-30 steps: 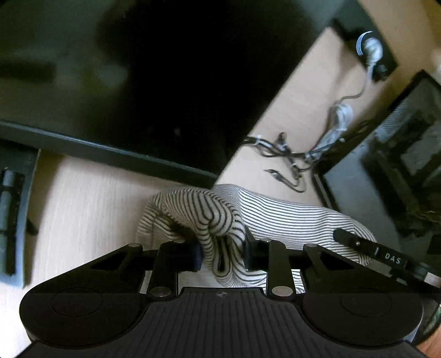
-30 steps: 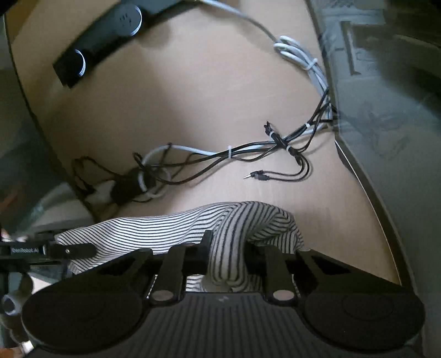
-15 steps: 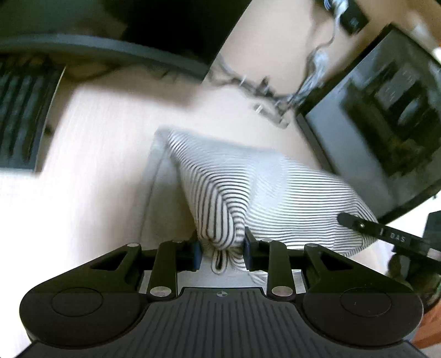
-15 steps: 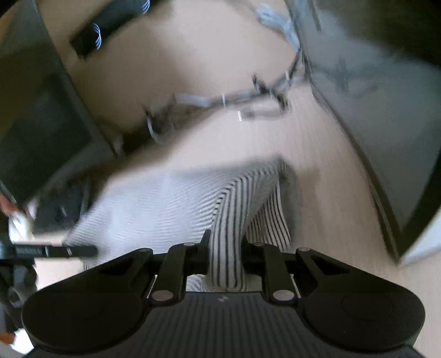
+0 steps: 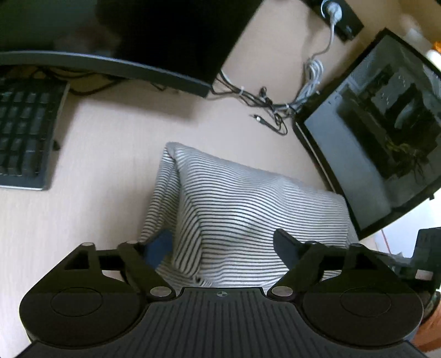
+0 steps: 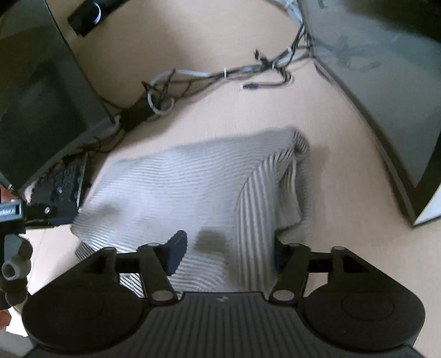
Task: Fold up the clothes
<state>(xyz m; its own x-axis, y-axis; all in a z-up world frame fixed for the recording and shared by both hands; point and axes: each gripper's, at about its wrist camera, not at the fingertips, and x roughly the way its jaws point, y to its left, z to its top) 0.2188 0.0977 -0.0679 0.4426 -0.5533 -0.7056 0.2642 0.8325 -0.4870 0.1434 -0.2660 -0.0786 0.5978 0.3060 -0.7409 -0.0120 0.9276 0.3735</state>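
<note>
A black-and-white striped garment [image 5: 242, 209] lies folded over on the light wooden desk; it also shows in the right wrist view [image 6: 179, 192]. My left gripper [image 5: 223, 245] is open above the garment's near left edge, jaws spread wide with cloth between them but not pinched. My right gripper [image 6: 228, 247] is open over the garment's near right edge, holding nothing. The tip of the right gripper [image 5: 424, 253] shows at the right edge of the left wrist view, and the left gripper's tip [image 6: 16, 212] at the left edge of the right wrist view.
A monitor [image 5: 137, 35] stands behind the garment, with a keyboard [image 5: 24, 135] at left and a glass-sided computer case [image 5: 386, 124] at right. Loose cables [image 5: 270, 107] and a power strip [image 5: 341, 16] lie at the back of the desk.
Both grippers pulled the pinched garment edge back toward me, folding it over, then opened and let go. The cloth now lies flat in a wider folded shape.
</note>
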